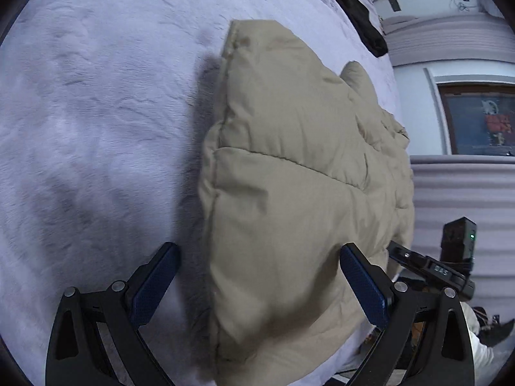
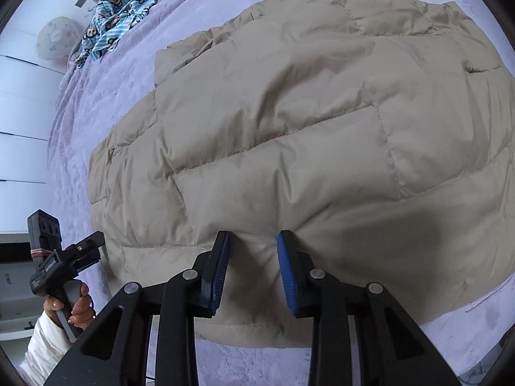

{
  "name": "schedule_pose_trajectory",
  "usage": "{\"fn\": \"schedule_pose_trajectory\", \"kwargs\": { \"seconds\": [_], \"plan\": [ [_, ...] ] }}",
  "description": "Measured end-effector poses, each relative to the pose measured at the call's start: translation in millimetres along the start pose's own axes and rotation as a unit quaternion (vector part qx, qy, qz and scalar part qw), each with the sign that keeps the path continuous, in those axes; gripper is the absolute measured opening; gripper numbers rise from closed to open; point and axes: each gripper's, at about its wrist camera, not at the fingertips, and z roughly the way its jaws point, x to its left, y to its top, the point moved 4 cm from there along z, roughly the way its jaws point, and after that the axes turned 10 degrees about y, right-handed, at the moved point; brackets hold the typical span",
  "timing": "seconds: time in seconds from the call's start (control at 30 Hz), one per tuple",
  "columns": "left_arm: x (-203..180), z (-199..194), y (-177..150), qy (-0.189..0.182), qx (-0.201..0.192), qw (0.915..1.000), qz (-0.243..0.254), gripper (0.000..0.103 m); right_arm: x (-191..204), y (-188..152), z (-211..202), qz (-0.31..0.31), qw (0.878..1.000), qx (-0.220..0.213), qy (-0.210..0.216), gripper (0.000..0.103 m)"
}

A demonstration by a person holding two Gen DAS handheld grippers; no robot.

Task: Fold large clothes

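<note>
Right hand-held gripper (image 2: 252, 241) pinches the beige puffer jacket (image 2: 289, 128) hem; left hand-held gripper (image 1: 259, 252) hovers spread wide over its edge.

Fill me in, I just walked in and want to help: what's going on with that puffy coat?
A person with a handheld gripper in each hand is folding a beige puffer jacket spread on a lilac blanket. The right gripper pinches a fold at the jacket's near hem. The left gripper is open wide, with the jacket's edge between its fingers but not clamped. A monkey-print garment lies farther up the bed.
</note>
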Motion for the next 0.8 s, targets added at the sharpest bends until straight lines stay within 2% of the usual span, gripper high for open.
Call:
{"fn": "schedule_pose_trajectory", "kwargs": {
  "seconds": [0.07,0.1,0.2,0.23,0.27,0.3,0.37,0.47,0.6,0.8],
  "plan": [
    [-12,14,6,-0.034,0.016,0.9991,0.02,0.1,-3,2,4,0.002,1.0,0.001,0.0,0.034],
    [-23,18,5,-0.116,0.035,0.9909,0.059,0.1,-4,3,5,0.002,1.0,0.0,0.0,0.034],
    [-41,36,7,-0.136,0.062,0.9856,0.08,0.1,-6,5,7,0.005,1.0,-0.001,0.003,0.034],
    [-47,40,7,-0.133,0.066,0.9849,0.089,0.09,-6,5,8,0.005,1.0,-0.001,0.002,0.034],
    [-52,42,6,-0.129,0.071,0.984,0.1,0.057,-6,5,9,0.005,1.0,-0.001,0.001,0.034],
    [-55,43,3,-0.136,0.081,0.9819,0.104,0.047,-6,5,9,0.006,1.0,0.0,0.001,0.034],
    [-57,36,3,-0.147,0.08,0.9803,0.106,0.033,-4,6,8,0.006,1.0,0.005,-0.001,0.034],
    [-63,21,1,-0.15,0.07,0.9792,0.118,0.029,6,11,-6,-0.016,1.0,-0.004,0.001,0.034],
    [-75,5,-4,-0.142,0.059,0.9805,0.122,0.029,8,26,-32,-0.045,0.997,-0.059,-0.018,0.034],
    [-109,-31,-19,-0.124,0.025,0.9833,0.13,0.029,-14,63,-19,-0.047,0.995,-0.082,-0.024,0.034]
  ]
}}
